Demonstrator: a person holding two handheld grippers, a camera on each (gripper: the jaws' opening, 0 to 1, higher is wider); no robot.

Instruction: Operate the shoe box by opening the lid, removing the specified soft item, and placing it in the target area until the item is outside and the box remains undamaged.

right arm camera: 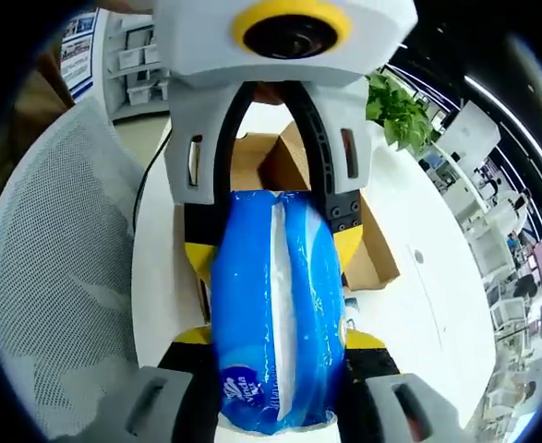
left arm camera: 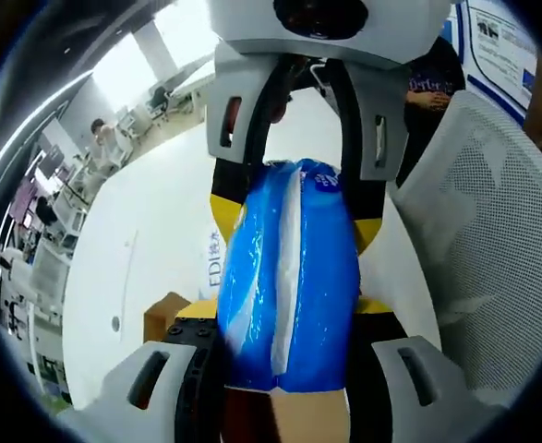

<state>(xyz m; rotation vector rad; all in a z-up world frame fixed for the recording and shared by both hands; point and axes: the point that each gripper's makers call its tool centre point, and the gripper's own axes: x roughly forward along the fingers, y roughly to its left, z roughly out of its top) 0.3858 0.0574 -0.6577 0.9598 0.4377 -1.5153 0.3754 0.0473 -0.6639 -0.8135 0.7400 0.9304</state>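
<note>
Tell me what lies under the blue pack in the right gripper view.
Under the blue pack, an open cardboard box on a white table shows at the sides. The pack covers the box interior.

Between the jaws of the left gripper (left arm camera: 284, 346) sits a blue tissue pack (left arm camera: 289, 277) wrapped in glossy, crinkled plastic film that catches the light. The right gripper (right arm camera: 275, 369), like the left one facing it, has smooth matt white plastic shells with yellow and black tips. Beyond the pack lies an open shoe box (right arm camera: 367, 249) of plain matt brown cardboard on a smooth white table (right arm camera: 437, 305). Beside the jaws stands a chair (right arm camera: 58, 277) backed in white woven mesh.
</note>
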